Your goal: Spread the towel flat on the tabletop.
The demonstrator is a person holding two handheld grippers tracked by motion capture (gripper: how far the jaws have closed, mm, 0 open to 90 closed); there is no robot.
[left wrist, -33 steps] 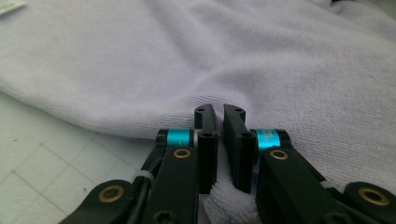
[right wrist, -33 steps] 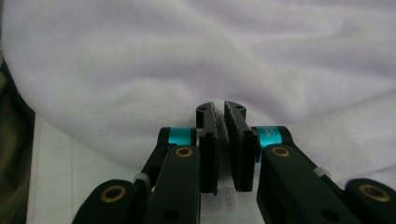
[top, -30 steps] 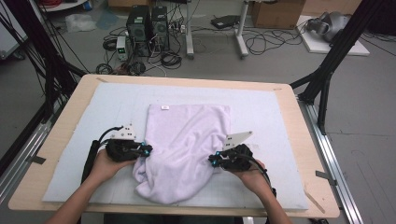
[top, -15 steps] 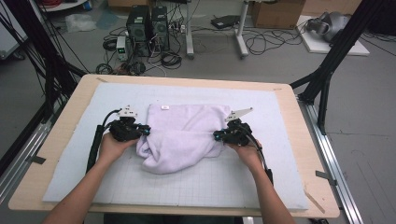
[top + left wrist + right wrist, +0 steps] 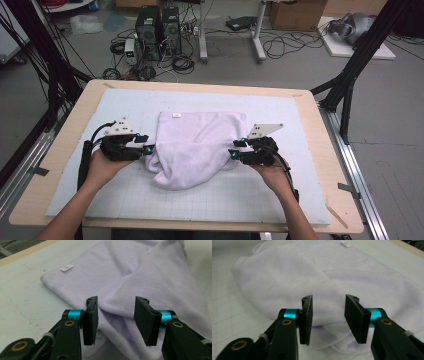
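Note:
A pale lilac towel [image 5: 200,145] lies loosely folded and bunched in the middle of the table, its white label [image 5: 176,115] at the far left corner. My left gripper [image 5: 148,149] sits at the towel's left edge. Its jaws have just been opening and stand apart, with towel [image 5: 140,277] lying under and beyond them, unpinched. My right gripper [image 5: 232,152] is at the towel's right edge. Its jaws have also just been opening, and the pads press on nothing, with towel [image 5: 287,272] ahead. Both grippers [image 5: 116,315] [image 5: 328,315] point inward at the cloth.
A white gridded mat [image 5: 300,125] covers the wooden tabletop [image 5: 70,150]. Beyond the table's far edge, computer towers [image 5: 157,25] and cables stand on the floor. Black frame legs [image 5: 350,75] rise at the right side.
Both grippers carried the towel's near part away from the person, bunching it shorter. They then let go, and the jaws opened and drew slightly back.

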